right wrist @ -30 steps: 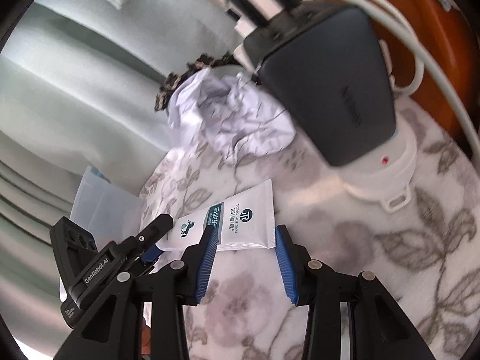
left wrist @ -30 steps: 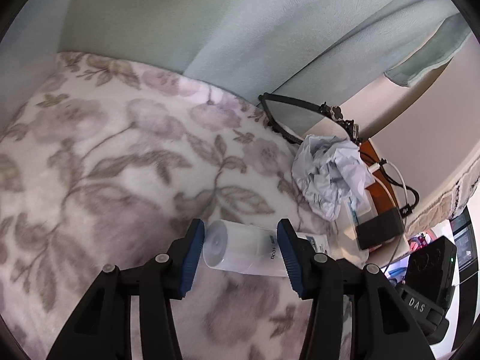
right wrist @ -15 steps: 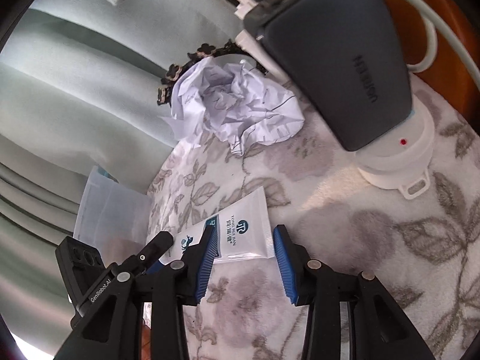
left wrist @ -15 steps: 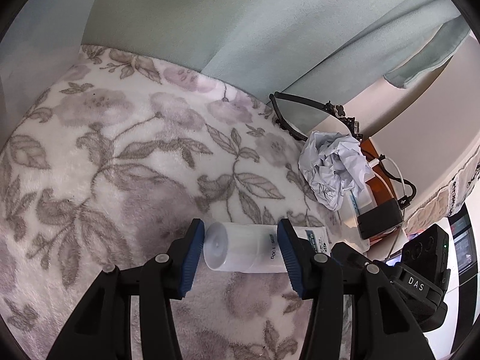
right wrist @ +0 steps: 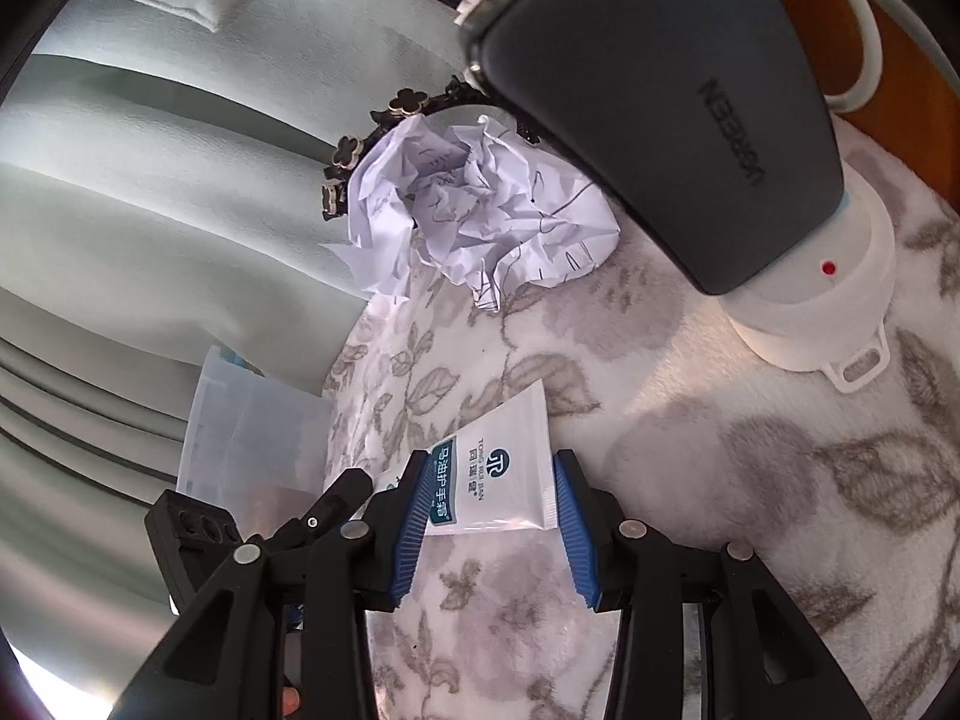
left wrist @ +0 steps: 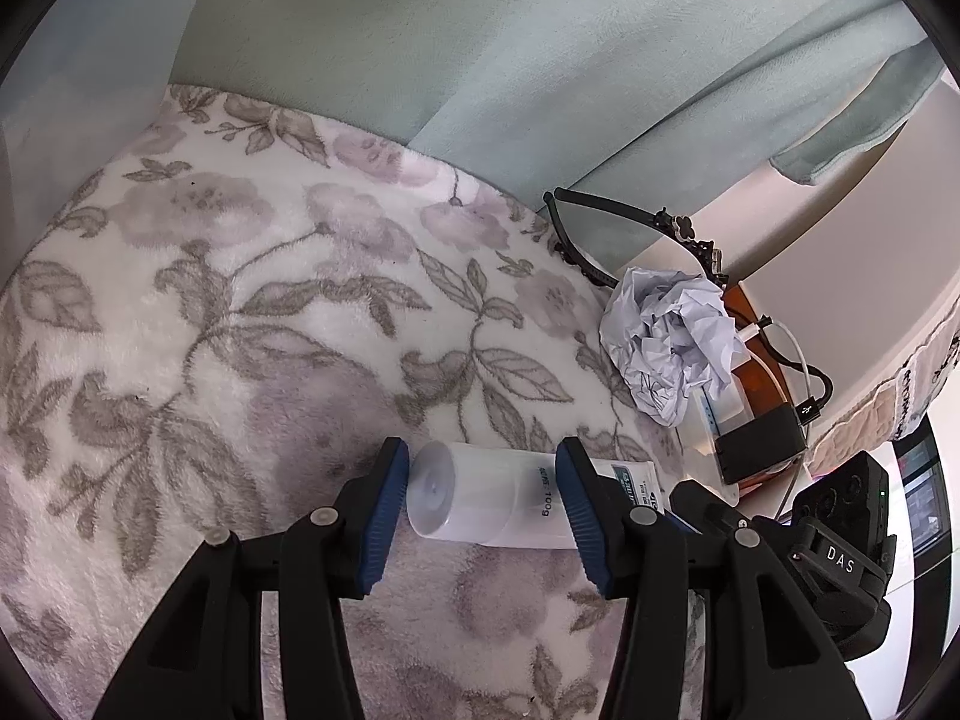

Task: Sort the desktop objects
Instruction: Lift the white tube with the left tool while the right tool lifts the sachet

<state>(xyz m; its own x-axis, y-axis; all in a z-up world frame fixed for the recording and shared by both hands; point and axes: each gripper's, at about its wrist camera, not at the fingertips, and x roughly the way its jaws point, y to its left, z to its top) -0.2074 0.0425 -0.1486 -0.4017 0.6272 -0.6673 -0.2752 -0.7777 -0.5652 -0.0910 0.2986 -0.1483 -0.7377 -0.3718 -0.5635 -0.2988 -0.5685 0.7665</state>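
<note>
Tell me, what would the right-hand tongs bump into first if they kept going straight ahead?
Probably the hand-cream tube, already between the right tongs. Beyond it lies floral cloth, then the crumpled paper; depth is uncertain.

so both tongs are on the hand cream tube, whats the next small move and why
Probably lift the tube a little, both tongs together. The left tongs clamp its cap end, the right tongs straddle its flat crimped end, and it sits low over the floral cloth. Raising it first would likely clear the crumpled paper nearby.
</note>
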